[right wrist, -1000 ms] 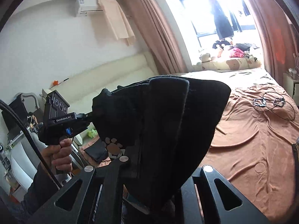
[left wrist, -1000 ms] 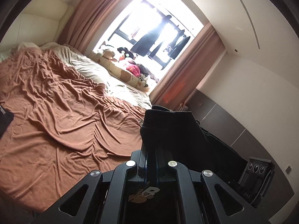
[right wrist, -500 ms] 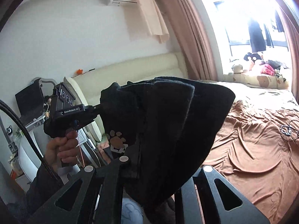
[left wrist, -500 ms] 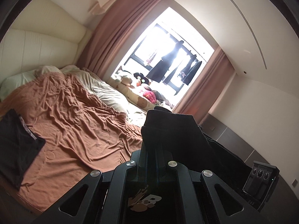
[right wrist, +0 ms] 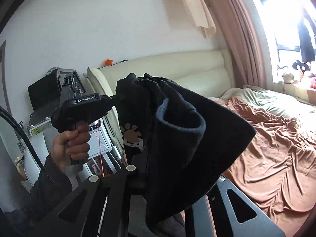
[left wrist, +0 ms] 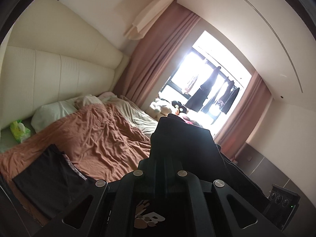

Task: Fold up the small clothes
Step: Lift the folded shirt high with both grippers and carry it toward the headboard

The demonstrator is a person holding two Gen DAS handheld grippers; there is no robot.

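Both grippers are clamped on one black garment, which hangs in the air between them rather than lying on the bed. The left gripper, held in the person's left hand, pinches a bunched top corner of the cloth; the right gripper bites into a thick doubled fold, and a tan paw-print logo shows between the two holds. In the left wrist view the dark cloth swallows the jaws, so exactly how much fabric each grip has is hard to tell. A second dark garment already lies flat near the bed's near left edge, on the rust-coloured cover. This looks like the carrying step: the piece is lifted and bunched, not yet laid out. The next move probably calls for drawing the two holds apart to stretch the cloth, then lowering it onto a bare stretch of the cover, clear of the flat garment, so a fold can begin.
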